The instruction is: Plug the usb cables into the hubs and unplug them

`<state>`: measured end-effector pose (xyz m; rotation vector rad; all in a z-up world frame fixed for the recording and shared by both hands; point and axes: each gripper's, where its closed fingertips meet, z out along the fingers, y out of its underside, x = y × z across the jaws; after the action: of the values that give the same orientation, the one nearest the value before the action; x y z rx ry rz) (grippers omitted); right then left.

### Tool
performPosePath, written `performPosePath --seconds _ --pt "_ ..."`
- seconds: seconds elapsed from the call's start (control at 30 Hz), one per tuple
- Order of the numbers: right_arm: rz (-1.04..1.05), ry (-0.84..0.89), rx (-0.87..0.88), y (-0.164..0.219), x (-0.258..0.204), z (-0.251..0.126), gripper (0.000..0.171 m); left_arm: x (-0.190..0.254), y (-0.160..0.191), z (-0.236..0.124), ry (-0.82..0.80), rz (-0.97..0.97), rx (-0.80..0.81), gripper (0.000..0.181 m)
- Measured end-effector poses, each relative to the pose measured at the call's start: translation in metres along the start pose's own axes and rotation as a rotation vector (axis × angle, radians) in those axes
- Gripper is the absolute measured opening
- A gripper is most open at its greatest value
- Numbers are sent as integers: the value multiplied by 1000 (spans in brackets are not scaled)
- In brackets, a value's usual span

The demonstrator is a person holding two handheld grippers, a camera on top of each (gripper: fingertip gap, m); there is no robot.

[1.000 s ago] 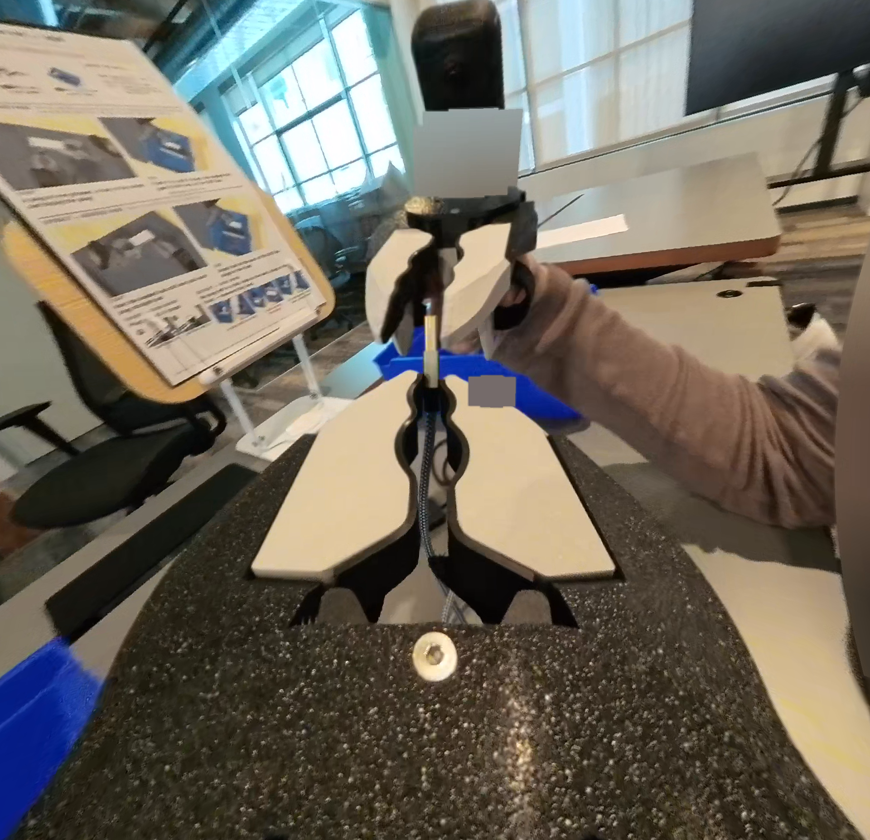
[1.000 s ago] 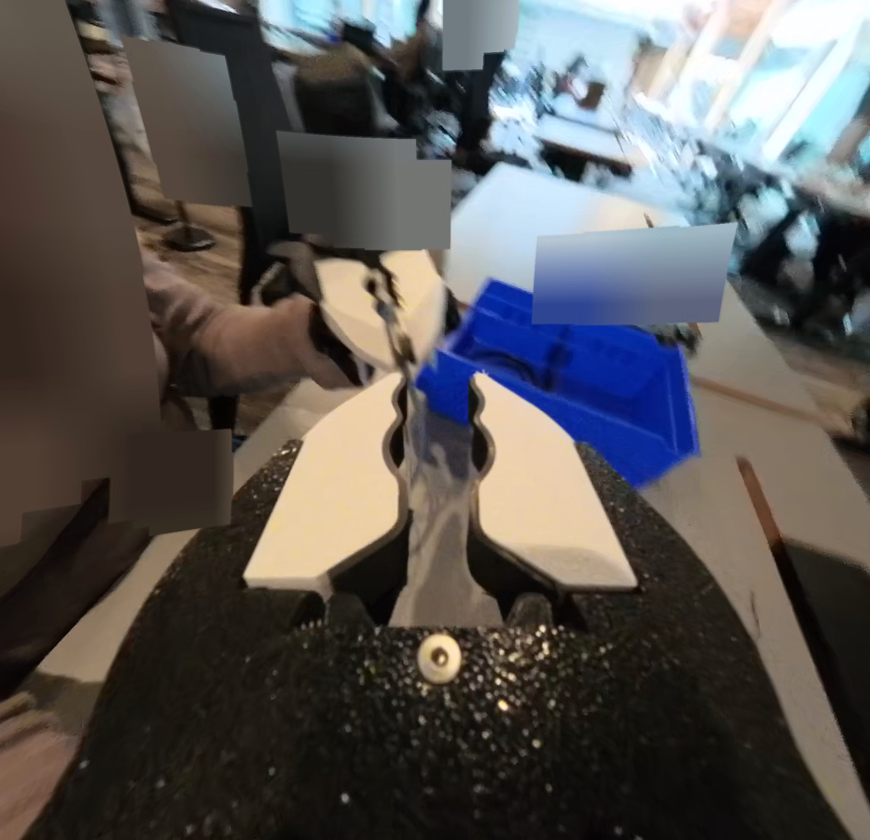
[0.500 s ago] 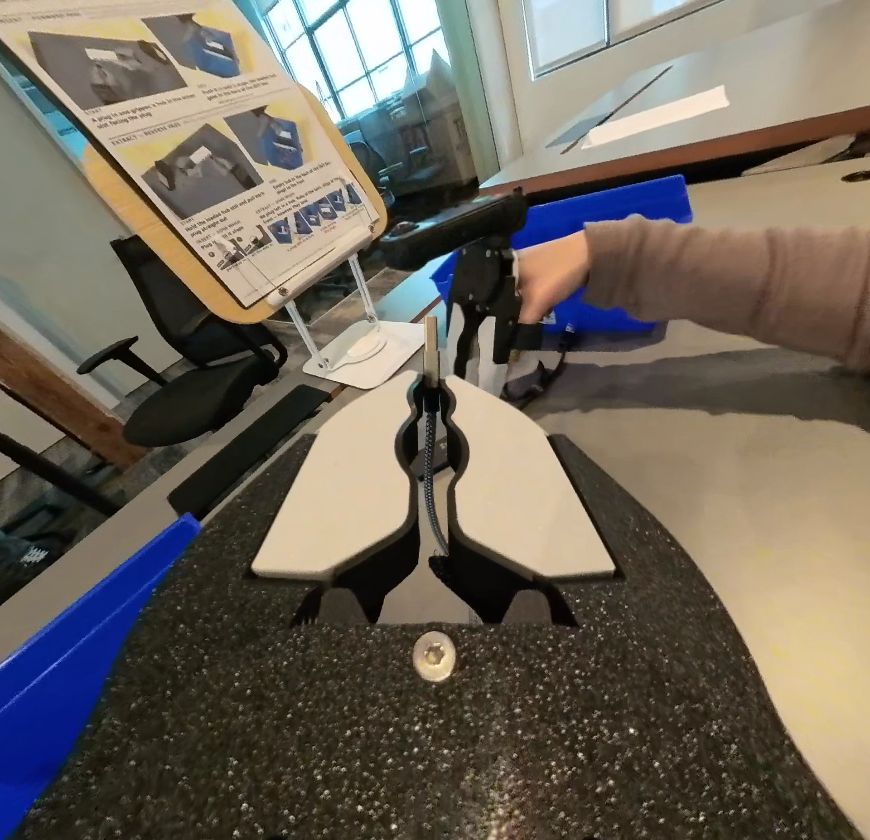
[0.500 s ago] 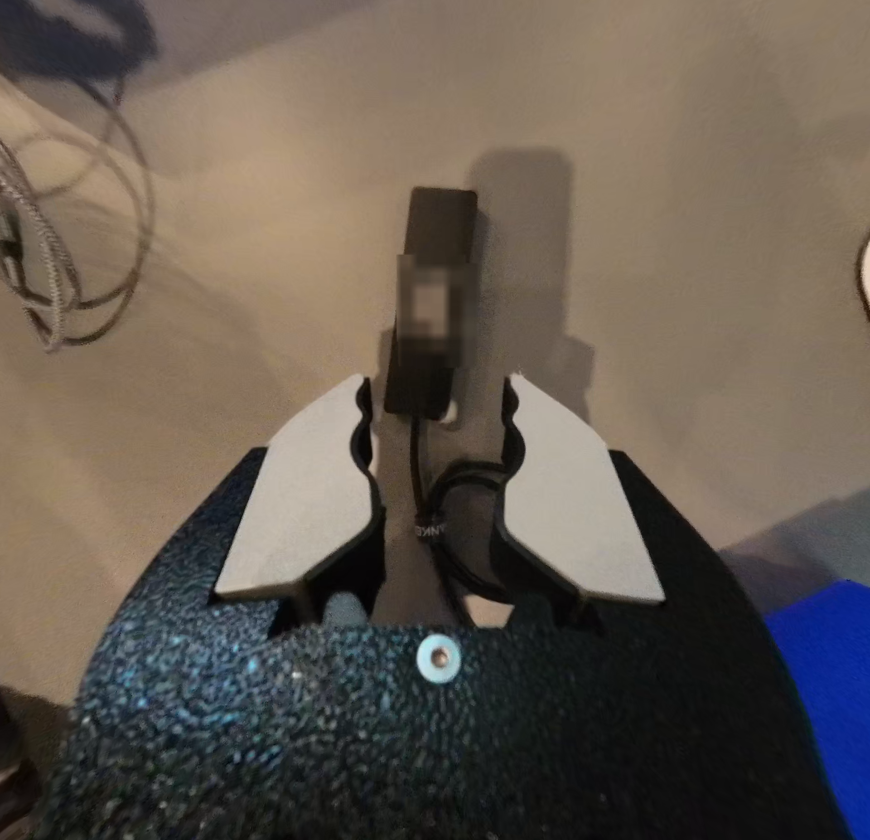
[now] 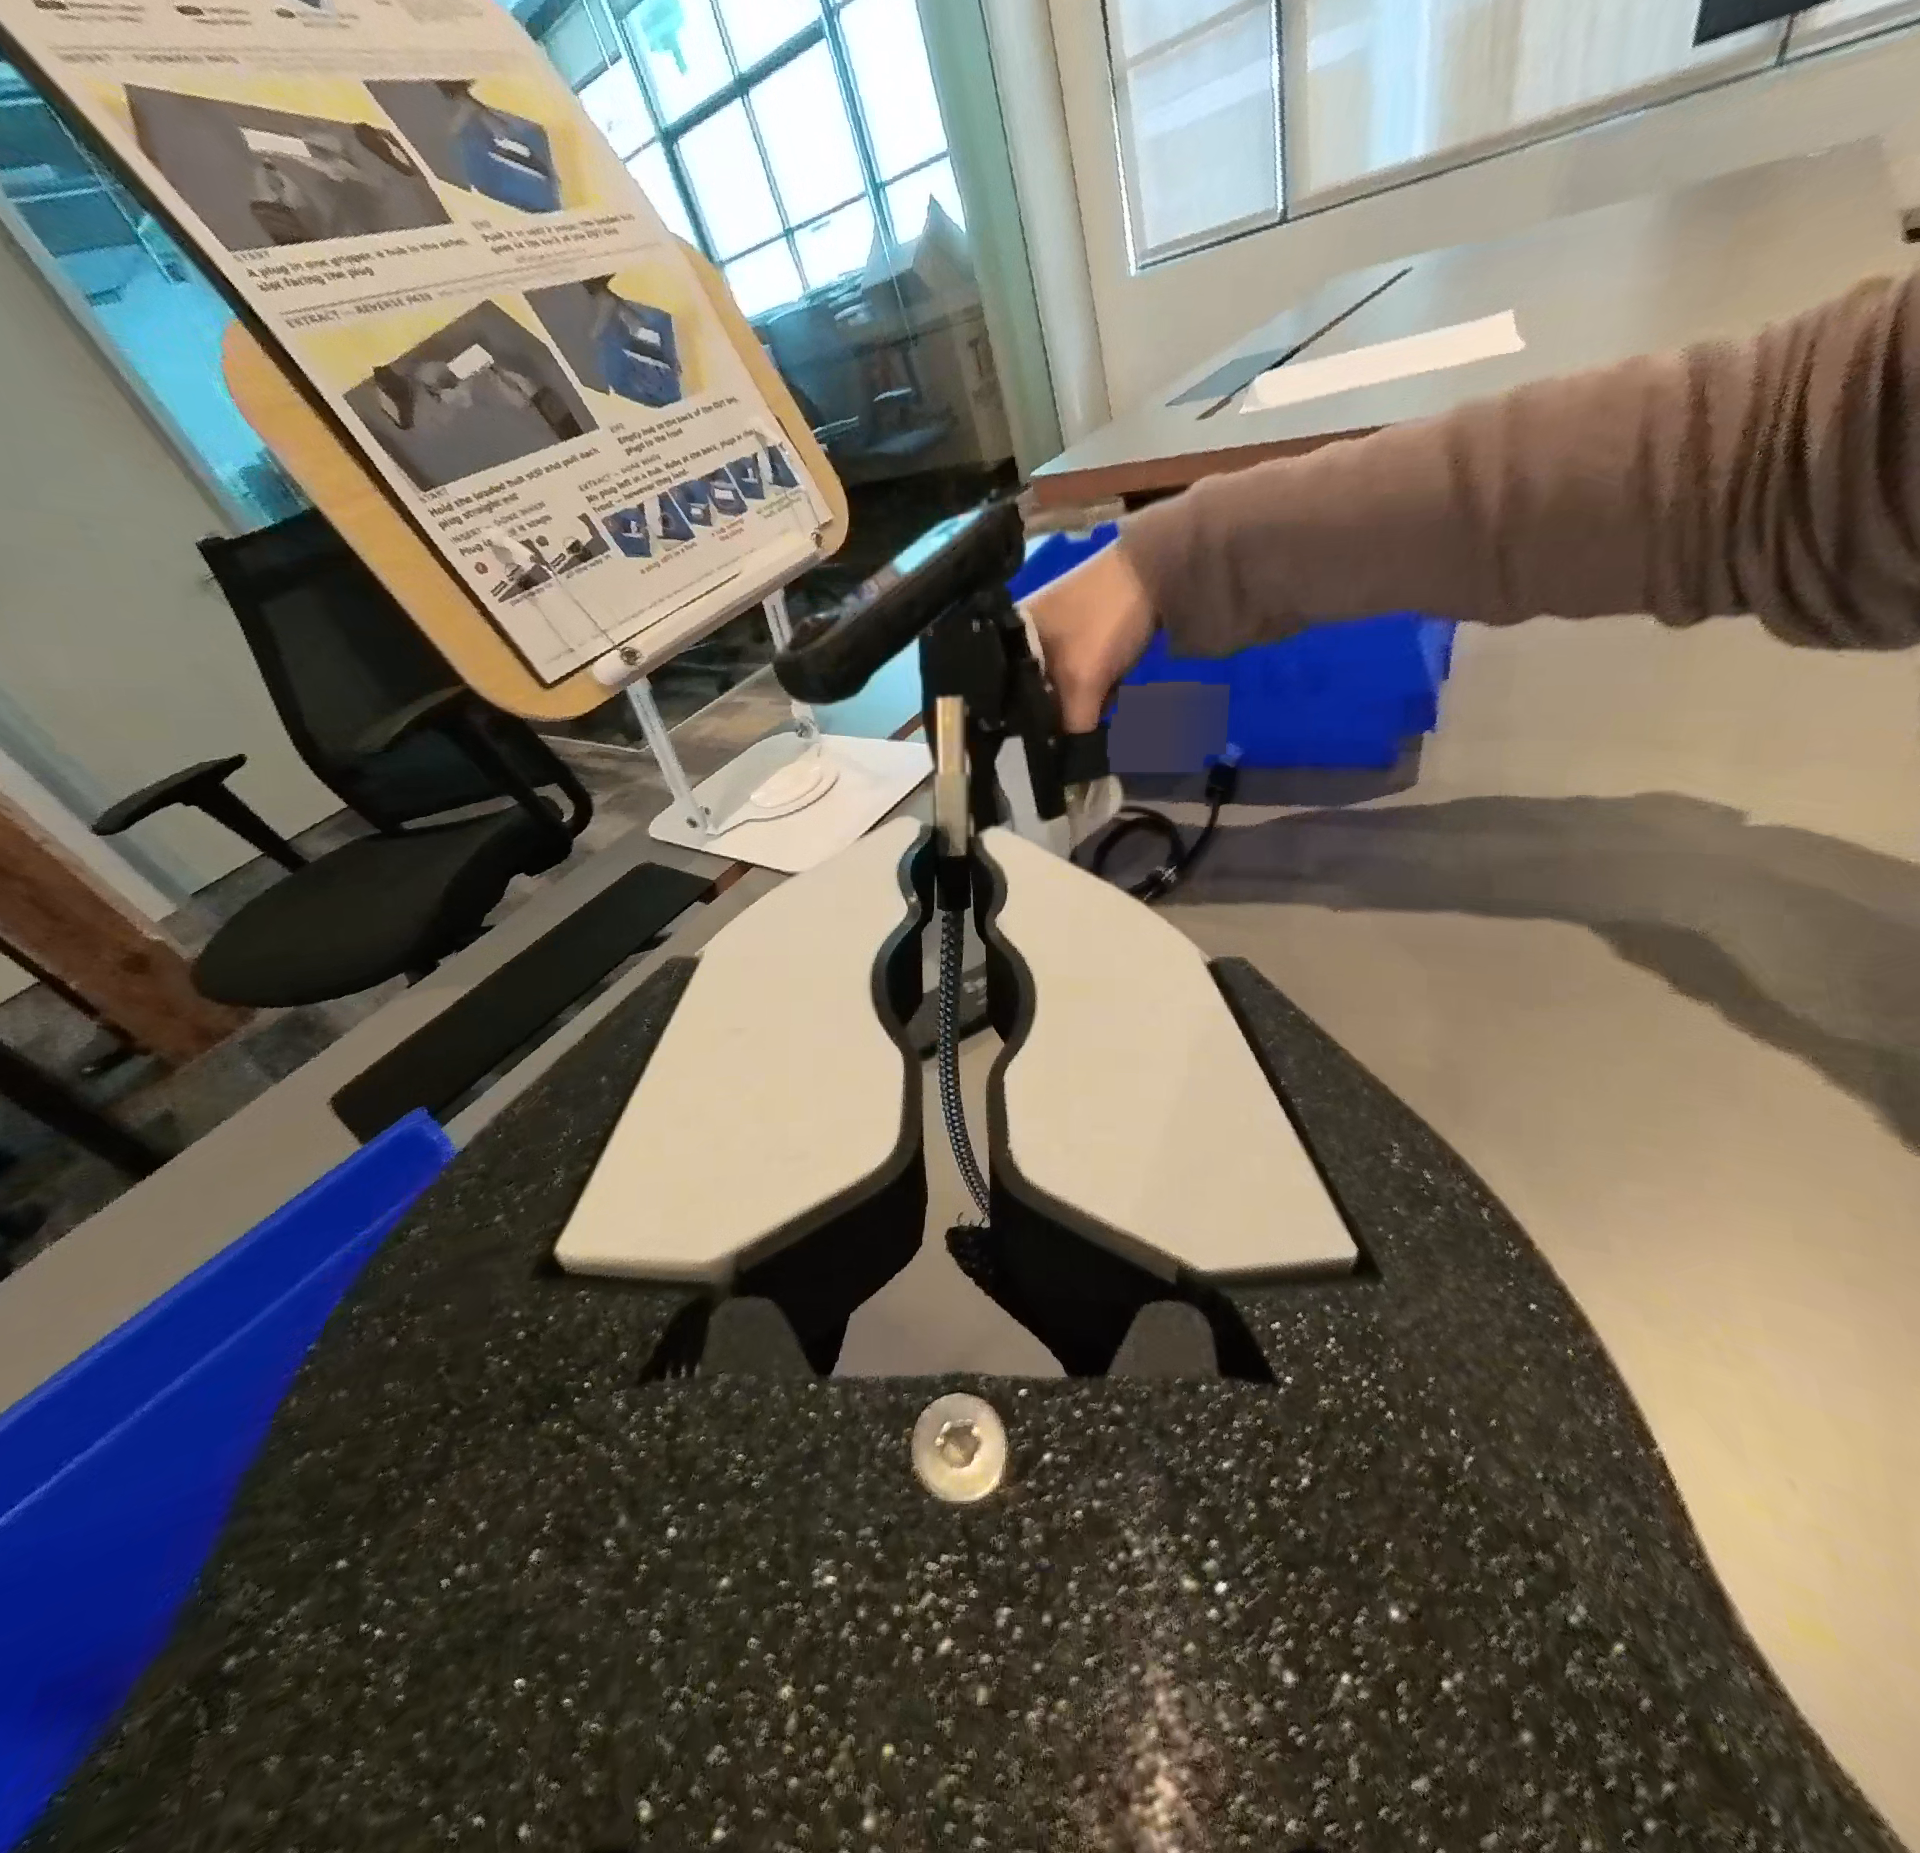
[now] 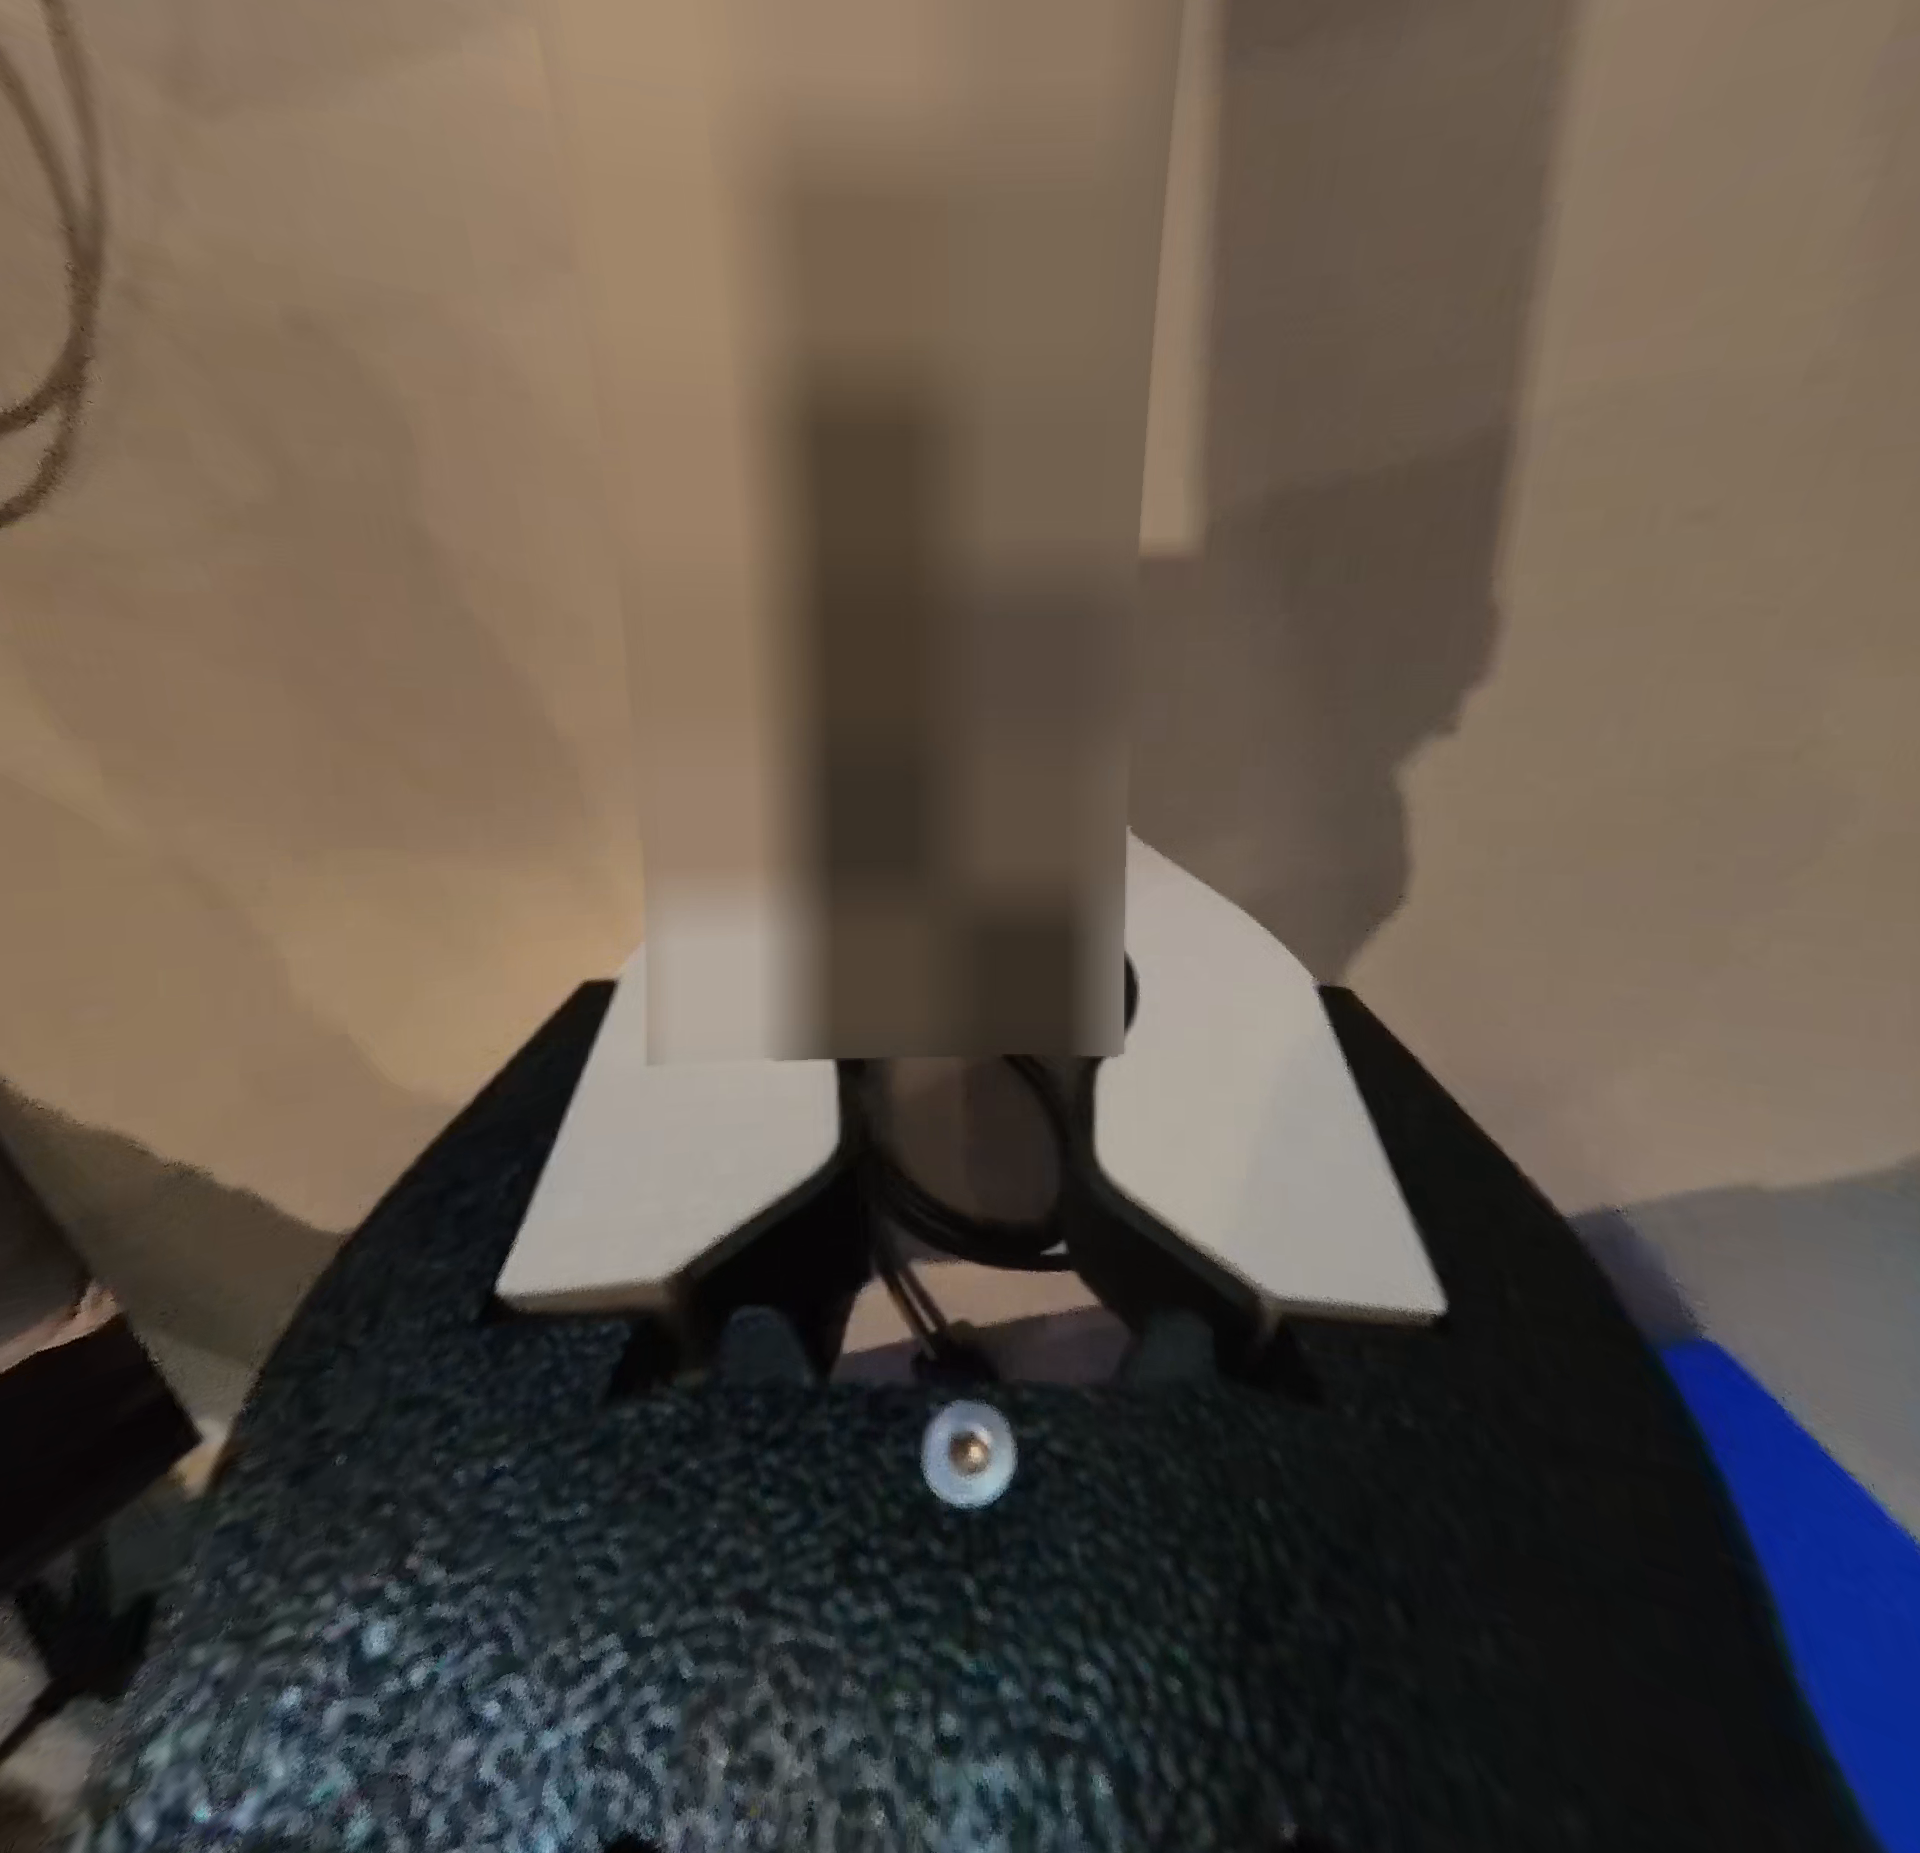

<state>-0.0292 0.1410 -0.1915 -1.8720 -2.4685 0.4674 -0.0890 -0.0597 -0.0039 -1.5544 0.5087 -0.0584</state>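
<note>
My left gripper (image 5: 951, 847) is shut on a USB plug (image 5: 949, 754). Its metal end sticks out past the fingertips and its braided cable (image 5: 951, 1055) runs back between the fingers. My right gripper (image 5: 1081, 795), held by a hand, points down at the table ahead. In the right wrist view the right gripper (image 6: 961, 868) is close above the table, its fingers (image 6: 1226, 1128) wide apart. A blur patch hides the fingertips and the black hub between them. The hub's thin black cable (image 6: 977, 1211) loops between the finger bases.
An instruction board (image 5: 447, 328) on a stand is at the back left. A blue bin (image 5: 1299, 681) sits behind the right gripper, and another blue bin edge (image 5: 156, 1388) is near left. A coiled black cable (image 5: 1143, 847) lies on the grey table (image 5: 1558, 1076). An office chair (image 5: 395, 764) stands off the table. One gripper's finger ends stand about 30 centimetres off the other's.
The grippers were raised and facing each other; the right one swung down, stood open over the black hub on the table, and has now dropped closer. My left gripper keeps the plug.
</note>
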Motion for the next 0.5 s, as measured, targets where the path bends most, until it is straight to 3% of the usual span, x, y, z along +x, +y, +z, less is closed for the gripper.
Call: performPosePath --seconds 0.1,0.27,0.5 --pt "7 -47 25 -8 -1 3 37 0 -2 -1 12 -17 15 6" --pt "51 -159 2 -20 -11 4 46 0 -4 0 18 -7 17 6" --pt "43 -111 -65 -27 -10 13 49 1 1 11 61 -19 12 6"
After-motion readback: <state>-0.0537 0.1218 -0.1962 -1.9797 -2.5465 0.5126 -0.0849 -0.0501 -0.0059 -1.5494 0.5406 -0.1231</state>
